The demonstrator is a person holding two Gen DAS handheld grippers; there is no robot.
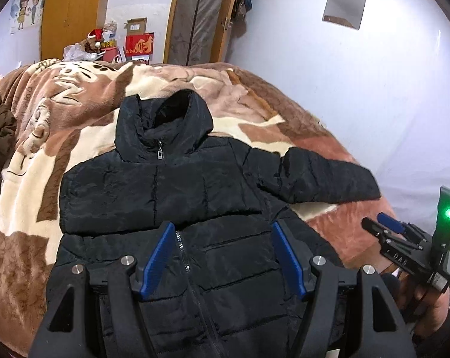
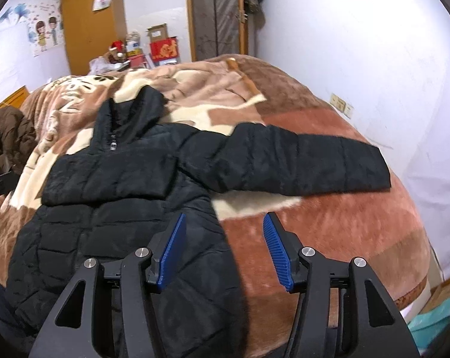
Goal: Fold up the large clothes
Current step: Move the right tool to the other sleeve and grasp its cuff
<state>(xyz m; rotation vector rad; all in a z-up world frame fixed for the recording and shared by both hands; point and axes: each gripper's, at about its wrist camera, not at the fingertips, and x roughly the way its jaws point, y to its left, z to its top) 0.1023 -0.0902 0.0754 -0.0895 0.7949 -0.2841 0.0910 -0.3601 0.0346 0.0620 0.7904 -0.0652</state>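
Observation:
A black puffer jacket [image 1: 177, 197] lies face up on the bed, zipped, collar at the far end. Its left sleeve is folded across the chest. Its right sleeve [image 1: 323, 176] stretches out to the right over the blanket; it also shows in the right wrist view [image 2: 302, 161]. My left gripper [image 1: 223, 256] is open and empty above the jacket's lower front. My right gripper [image 2: 225, 247] is open and empty above the jacket's right hem edge [image 2: 195, 253]; it also shows in the left wrist view [image 1: 383, 223] at the right.
A brown and cream plush blanket [image 2: 314, 226] covers the bed. A brown coat [image 2: 7, 140] lies at the left edge. A white wall [image 2: 374, 59] runs along the right side. Boxes and clutter [image 1: 135, 41] stand beyond the bed, by a wooden wardrobe [image 2: 90, 24].

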